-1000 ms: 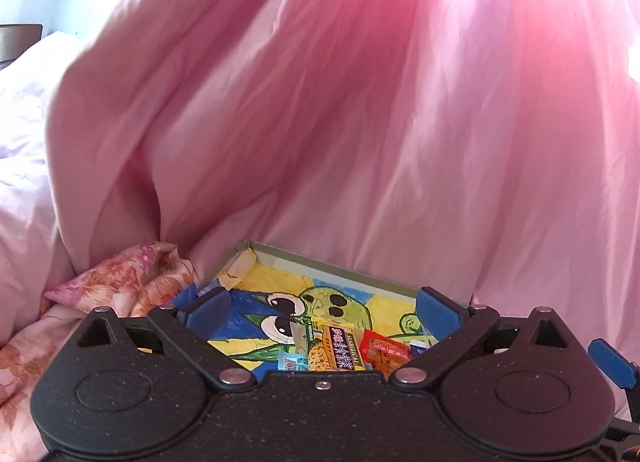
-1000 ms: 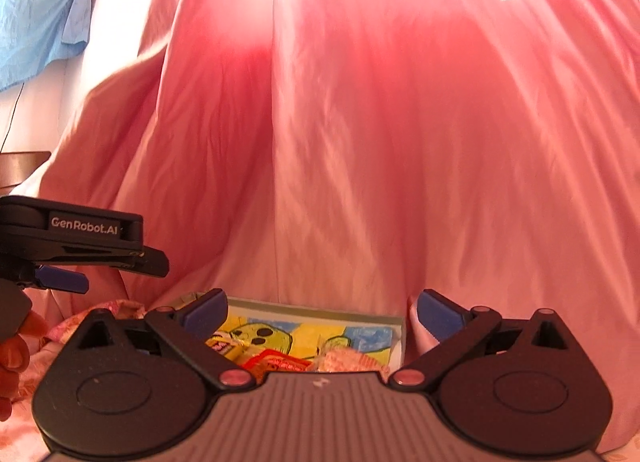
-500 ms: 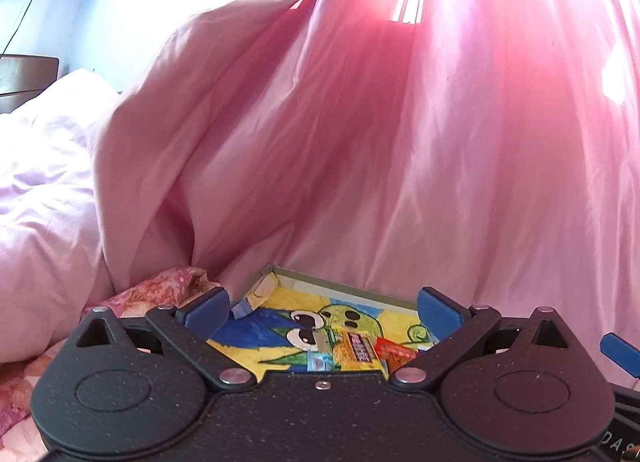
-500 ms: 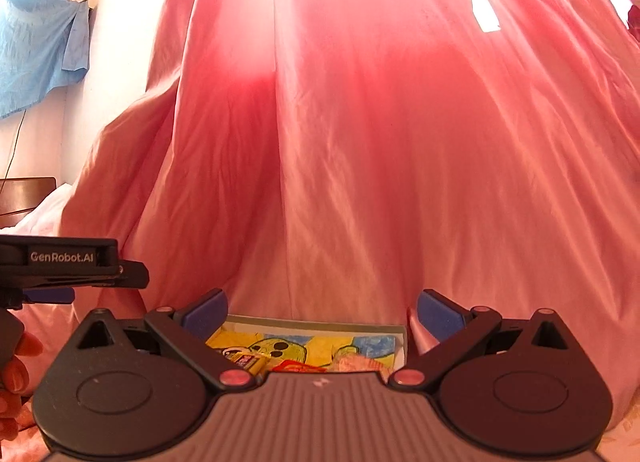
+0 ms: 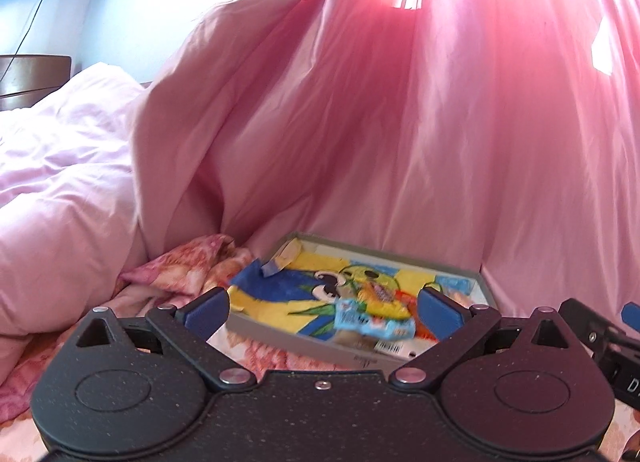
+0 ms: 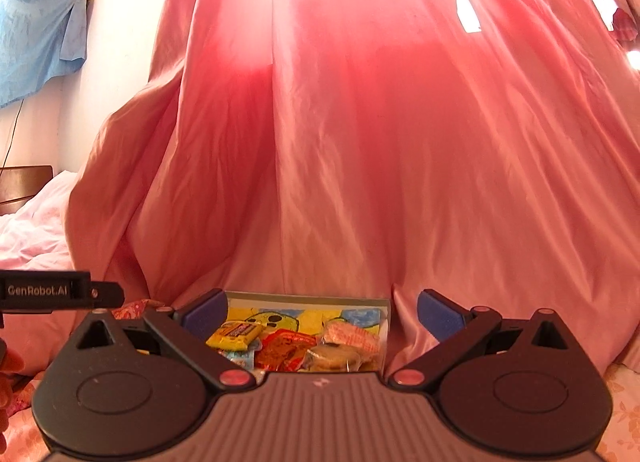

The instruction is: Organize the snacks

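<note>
The snacks [image 6: 296, 342] lie in a shallow grey box [image 5: 280, 336] that sits on the bed. They are all bunched at one end of the box, the end nearest the right gripper [image 6: 320, 316]. The other end shows only the drawing on the bottom of the box, a green cartoon face on yellow and blue.

A second ago the left gripper [image 5: 322, 312] was close over the box and only the far part showed. Now the whole near wall of the box shows, and some flowery bedspread [image 5: 192, 266] in front of it. So the left gripper has pulled back a little. The right gripper has tipped up a bit and sees more of the snacks. No snack has moved out of the pile. This looks like the start of the job, with the sorting still to do.

Both grippers are wide open and hold nothing. Each one points at the box, with its blue pads spread to either side of it.

In the pile sit a yellow packet [image 6: 236, 334], a red packet [image 6: 286, 346], a pink striped packet [image 6: 352, 336], a round cookie in clear wrap [image 6: 332, 356] and a light blue packet [image 5: 372, 322]. The words on them are too blurry to read. A barcode shows on the near wall of the box. The left gripper's side says "GenRobot.AI" in the right view.

A big pink sheet [image 6: 380, 142] hangs behind the box.
</note>
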Motion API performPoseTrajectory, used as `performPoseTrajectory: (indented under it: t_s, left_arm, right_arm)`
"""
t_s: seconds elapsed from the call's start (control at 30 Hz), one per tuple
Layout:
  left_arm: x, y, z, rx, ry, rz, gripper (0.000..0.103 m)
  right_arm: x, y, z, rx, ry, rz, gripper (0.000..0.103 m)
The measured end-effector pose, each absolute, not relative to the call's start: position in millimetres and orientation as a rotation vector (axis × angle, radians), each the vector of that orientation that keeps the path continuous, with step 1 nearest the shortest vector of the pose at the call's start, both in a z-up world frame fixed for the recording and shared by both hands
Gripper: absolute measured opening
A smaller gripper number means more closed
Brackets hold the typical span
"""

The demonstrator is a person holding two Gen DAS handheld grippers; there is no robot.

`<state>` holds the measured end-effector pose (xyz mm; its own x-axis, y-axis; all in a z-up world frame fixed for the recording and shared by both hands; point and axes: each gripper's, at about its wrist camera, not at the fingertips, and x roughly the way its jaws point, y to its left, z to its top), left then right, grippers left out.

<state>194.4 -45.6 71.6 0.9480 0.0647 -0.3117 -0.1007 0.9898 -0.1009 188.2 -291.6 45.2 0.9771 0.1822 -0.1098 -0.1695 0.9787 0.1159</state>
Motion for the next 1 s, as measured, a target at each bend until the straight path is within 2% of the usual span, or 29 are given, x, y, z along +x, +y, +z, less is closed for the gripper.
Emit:
performPoseTrajectory:
  t_s: [1.0]
  left_arm:
    - [92.2,-21.2,13.2,-0.083,0.330,0.114,0.100]
  right_arm:
    - [96.5,-272.1,0.5,0.092,0.209,0.132,0.103]
